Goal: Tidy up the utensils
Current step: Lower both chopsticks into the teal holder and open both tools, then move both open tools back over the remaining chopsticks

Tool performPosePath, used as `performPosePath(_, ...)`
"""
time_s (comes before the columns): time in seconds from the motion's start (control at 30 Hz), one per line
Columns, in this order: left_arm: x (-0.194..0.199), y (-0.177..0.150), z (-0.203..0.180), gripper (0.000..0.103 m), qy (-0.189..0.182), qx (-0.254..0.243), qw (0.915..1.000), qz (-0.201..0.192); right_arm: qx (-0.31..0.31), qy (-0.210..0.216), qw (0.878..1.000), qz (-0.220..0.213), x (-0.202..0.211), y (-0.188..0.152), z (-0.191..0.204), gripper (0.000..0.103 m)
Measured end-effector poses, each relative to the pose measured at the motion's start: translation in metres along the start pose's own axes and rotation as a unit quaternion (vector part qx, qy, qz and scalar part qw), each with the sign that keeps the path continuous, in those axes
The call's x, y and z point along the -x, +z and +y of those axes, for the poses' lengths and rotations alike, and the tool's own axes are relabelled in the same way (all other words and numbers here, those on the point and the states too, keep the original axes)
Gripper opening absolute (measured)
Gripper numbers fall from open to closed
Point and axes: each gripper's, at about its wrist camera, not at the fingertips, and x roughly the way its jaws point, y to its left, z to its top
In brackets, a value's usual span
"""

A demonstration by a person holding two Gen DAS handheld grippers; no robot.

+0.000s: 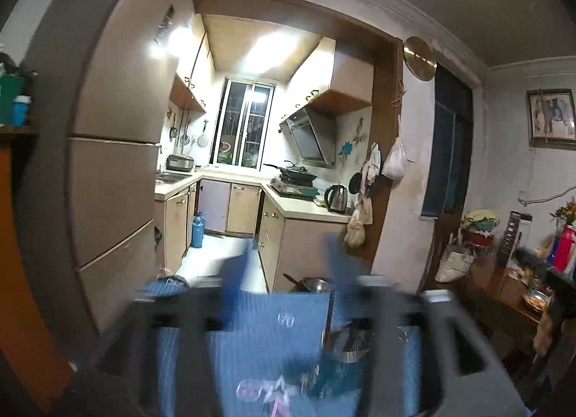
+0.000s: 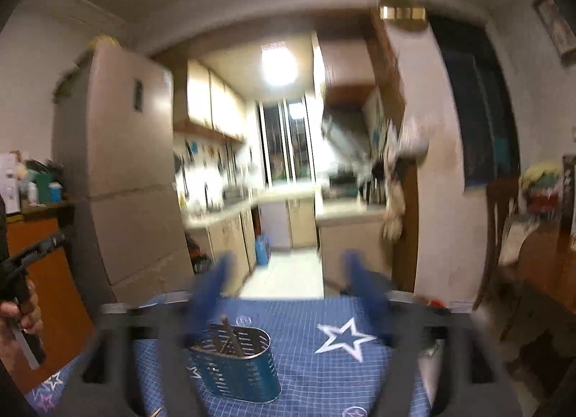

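Note:
A blue slotted metal utensil holder (image 2: 235,363) stands on the blue star-print tablecloth (image 2: 324,373) with brown chopsticks (image 2: 228,336) upright in it. My right gripper (image 2: 288,273) is open and empty, raised above and behind the holder, its blue fingers (image 2: 360,273) blurred. In the left wrist view the holder (image 1: 338,355) shows blurred with a dark stick (image 1: 328,316) rising from it. My left gripper (image 1: 288,258) is open and empty above the table.
A tall beige fridge (image 1: 118,165) stands at left. The kitchen doorway lies ahead with a kettle (image 1: 338,199) on the counter. A small pan (image 1: 313,284) sits past the table's far edge. A wooden table (image 1: 504,291) with clutter stands right.

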Motion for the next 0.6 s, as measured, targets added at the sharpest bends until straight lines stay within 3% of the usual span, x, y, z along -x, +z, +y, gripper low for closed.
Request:
performPosePath(0.07,0.036,-0.017,0.003,0.072,0.01,-0.008,0.9999,0.002,-0.017,0.009,1.0,-0.02,0.045,-0.011,-0.006,0.099)
performPosePath(0.13,0.07,-0.043,0.003,0.072,0.017,-0.032,0.999,0.026,-0.073,0.03,0.997,0.021,0.076,-0.032,-0.019,0.099)
performPosePath(0.23,0.101,-0.082,0.003,0.072,0.022,-0.049,0.9957,0.077,-0.114,0.012,0.989,0.093,0.107,-0.077,-0.031,0.099)
performPosePath(0.27,0.111,-0.099,0.003,0.072,0.02,-0.048,0.9936,0.1,-0.102,0.001,0.987,0.125,0.118,-0.096,-0.029,0.099)
performPosePath(0.4,0.136,-0.165,-0.014,0.072,0.029,-0.085,0.9811,0.172,0.007,-0.076,0.983,0.165,0.157,-0.152,0.0,0.099)
performPosePath(0.5,0.14,-0.203,-0.027,0.071,0.012,-0.094,0.9711,0.219,0.069,-0.062,0.973,0.209,0.176,-0.193,0.035,0.099)
performPosePath(0.6,0.141,-0.234,-0.039,0.071,0.022,-0.121,0.962,0.244,0.1,-0.027,0.967,0.234,0.19,-0.226,0.065,0.099)
